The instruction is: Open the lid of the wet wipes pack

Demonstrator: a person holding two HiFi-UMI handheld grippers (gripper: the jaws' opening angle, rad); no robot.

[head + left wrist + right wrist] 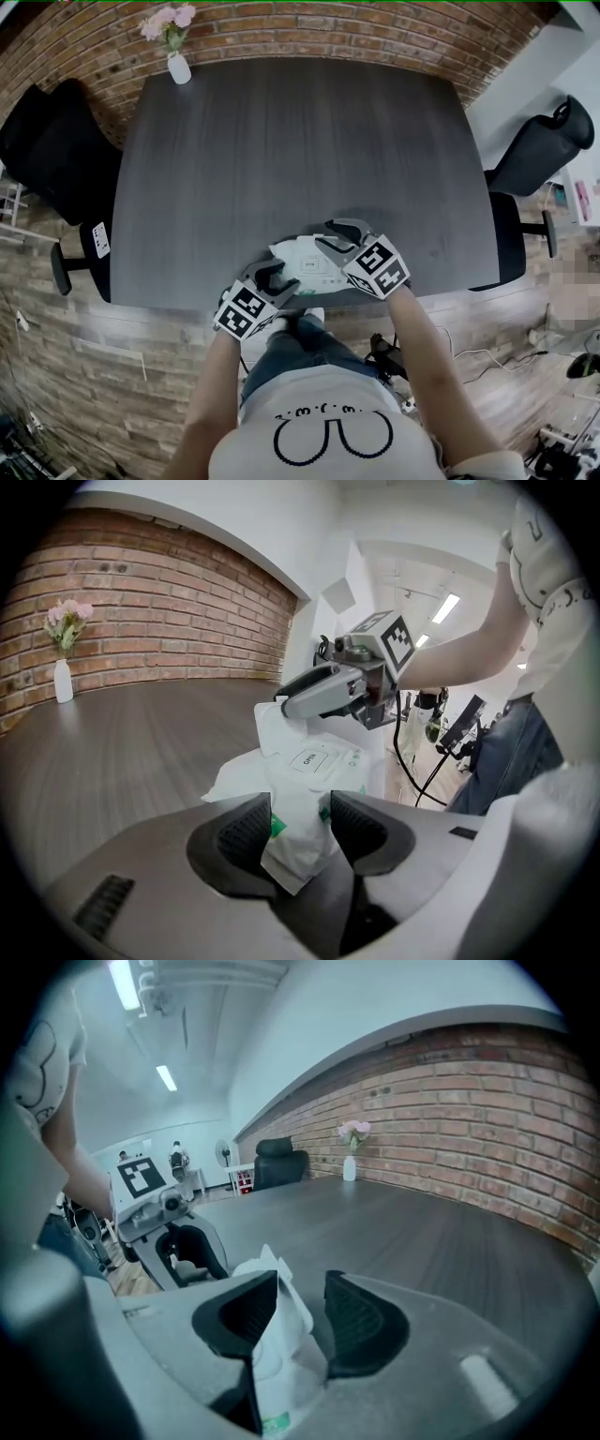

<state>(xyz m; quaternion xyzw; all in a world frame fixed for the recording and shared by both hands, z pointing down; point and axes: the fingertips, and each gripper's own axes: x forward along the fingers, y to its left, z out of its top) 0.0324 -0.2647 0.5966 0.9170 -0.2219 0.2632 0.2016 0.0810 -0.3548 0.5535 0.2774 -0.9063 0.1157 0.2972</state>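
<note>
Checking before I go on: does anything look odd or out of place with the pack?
Nothing spilled or torn. The pack is bent, pinched at each end by the left gripper and right gripper; its lid is shut.

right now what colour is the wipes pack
The wipes pack is white, green marks; left gripper view.

The wet wipes pack [305, 258] is crinkled, faintly glossy white plastic film, the table [300, 150] matt dark wood grain, the brick wall [309, 28] rough.
</note>
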